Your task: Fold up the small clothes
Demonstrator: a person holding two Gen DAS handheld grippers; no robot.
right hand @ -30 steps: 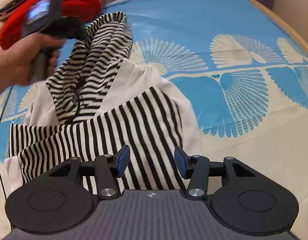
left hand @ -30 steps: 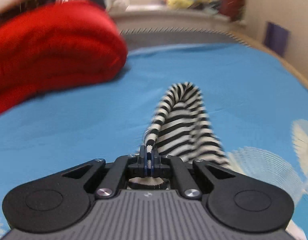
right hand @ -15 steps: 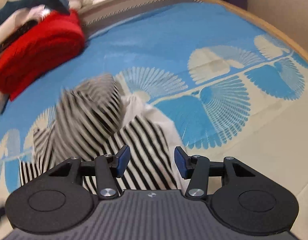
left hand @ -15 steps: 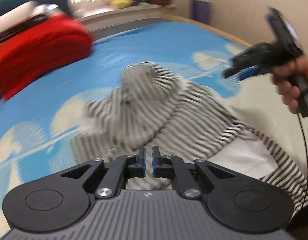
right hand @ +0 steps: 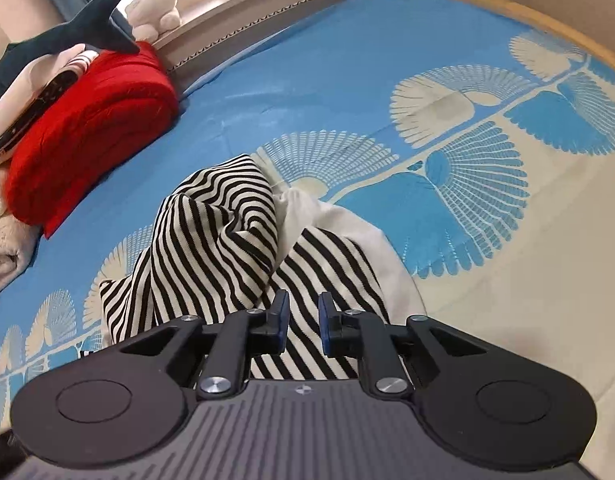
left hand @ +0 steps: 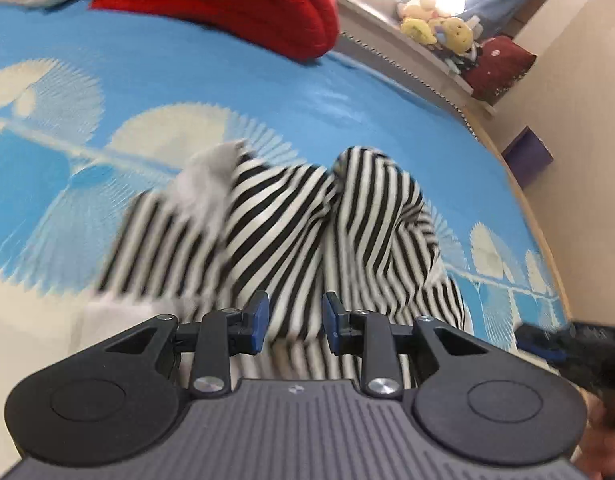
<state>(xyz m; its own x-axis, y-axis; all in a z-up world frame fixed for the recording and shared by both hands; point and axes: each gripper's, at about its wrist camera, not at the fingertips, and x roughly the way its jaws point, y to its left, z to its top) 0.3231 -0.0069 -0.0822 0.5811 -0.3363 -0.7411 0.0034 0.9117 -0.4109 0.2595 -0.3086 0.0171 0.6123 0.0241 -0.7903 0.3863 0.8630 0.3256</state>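
A black-and-white striped garment (left hand: 307,232) with a plain white part lies crumpled on the blue patterned bed cover (left hand: 227,80). My left gripper (left hand: 294,322) hangs over its near edge, open and empty. In the right wrist view the same garment (right hand: 227,240) lies bunched with the white part (right hand: 347,228) on its right. My right gripper (right hand: 303,326) sits just above the striped cloth, jaws partly open with nothing between them. The right gripper also shows, blurred, at the lower right edge of the left wrist view (left hand: 579,348).
A folded red blanket (right hand: 87,128) lies at the far left of the bed, with a plush shark (right hand: 67,36) and pale bedding beside it. Soft toys (left hand: 439,32) sit on the window ledge. The wooden bed edge (right hand: 547,20) runs along the right.
My left gripper has let go of the striped garment and opened; the cloth has dropped into a heap on the bed. My right gripper's jaws have narrowed and it sits lower over the cloth.
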